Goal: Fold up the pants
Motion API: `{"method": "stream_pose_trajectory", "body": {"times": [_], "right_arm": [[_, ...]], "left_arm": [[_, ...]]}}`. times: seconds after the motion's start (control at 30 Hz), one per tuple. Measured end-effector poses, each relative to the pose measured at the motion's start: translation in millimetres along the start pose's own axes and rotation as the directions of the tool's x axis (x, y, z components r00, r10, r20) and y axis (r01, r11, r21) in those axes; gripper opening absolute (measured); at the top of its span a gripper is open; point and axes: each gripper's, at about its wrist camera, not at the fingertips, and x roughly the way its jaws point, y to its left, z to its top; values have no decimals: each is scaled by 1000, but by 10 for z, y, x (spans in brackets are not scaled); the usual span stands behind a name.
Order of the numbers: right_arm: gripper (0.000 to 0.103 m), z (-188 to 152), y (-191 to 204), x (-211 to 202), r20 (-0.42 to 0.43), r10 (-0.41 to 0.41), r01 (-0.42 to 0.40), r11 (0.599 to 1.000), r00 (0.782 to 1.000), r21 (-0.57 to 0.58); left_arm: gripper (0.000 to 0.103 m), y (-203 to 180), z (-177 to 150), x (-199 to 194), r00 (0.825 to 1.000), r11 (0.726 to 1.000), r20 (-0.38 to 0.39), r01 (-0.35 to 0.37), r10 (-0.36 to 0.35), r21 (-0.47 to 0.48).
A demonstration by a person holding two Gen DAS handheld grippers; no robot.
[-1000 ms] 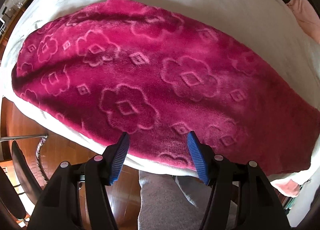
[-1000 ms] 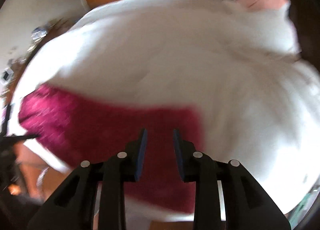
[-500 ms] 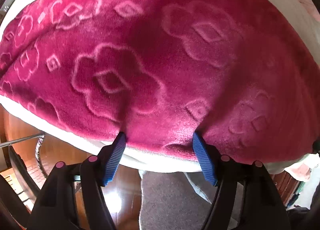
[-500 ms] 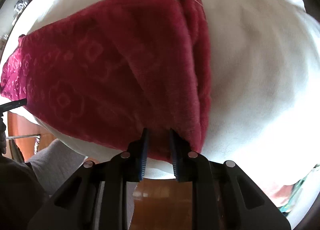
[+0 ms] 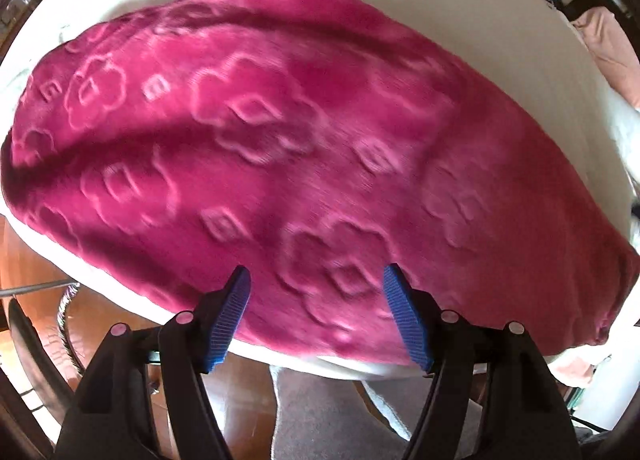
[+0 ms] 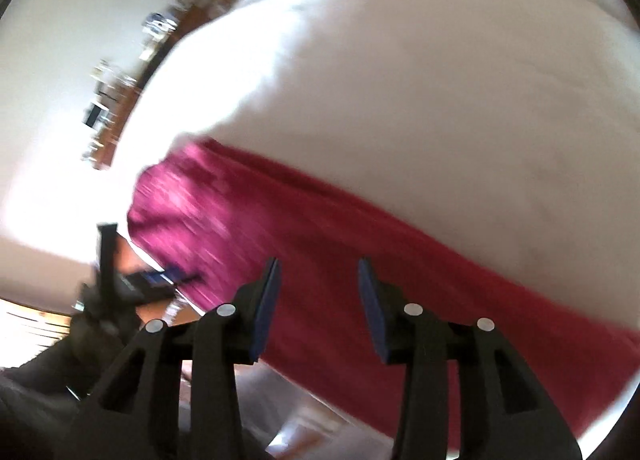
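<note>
A: Where are the pants (image 5: 320,164) now?

B: Spread across the white bedding (image 5: 460,20), a long magenta fleece slab with stamped flowers, its near edge lying along the bed's near side. From the right wrist view they show as a blurred band (image 6: 360,260) below the white cover.

A: What has changed?

B: Half a second ago the right gripper (image 6: 318,292) sat nearly closed at a raised fold of the fleece. Its jaws have just been opening, and now nothing lies between them; the cloth is behind and below. The camera has swung away too, so I'd read that as a fold laid down and let go, though the smear makes that a guess.

A: And the left gripper (image 5: 316,292)?

B: Wide open, pads hanging over the near edge of the fleece, gripping nothing. A moment ago its tips looked pressed to that hem; now they sit above the pile.

A: So for the task?

B: Both tongs are free and the garment looks flat. Probably one fold is done, and a fresh grasp comes next.
</note>
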Motion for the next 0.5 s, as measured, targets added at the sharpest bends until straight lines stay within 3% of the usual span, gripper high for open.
{"method": "stream_pose_trajectory", "body": {"times": [0.17, 0.37, 0.5], "right_arm": [[51, 629, 595, 630, -12, 139, -139, 990, 990, 11], [52, 1024, 951, 1366, -69, 191, -188, 981, 979, 50], [53, 1142, 972, 1763, -122, 213, -203, 975, 969, 93]], "left_arm": [[69, 280, 139, 31, 1000, 1000, -21, -10, 11, 21], [69, 595, 299, 95, 999, 998, -45, -13, 16, 62], [69, 805, 486, 116, 999, 997, -48, -14, 18, 80]]}}
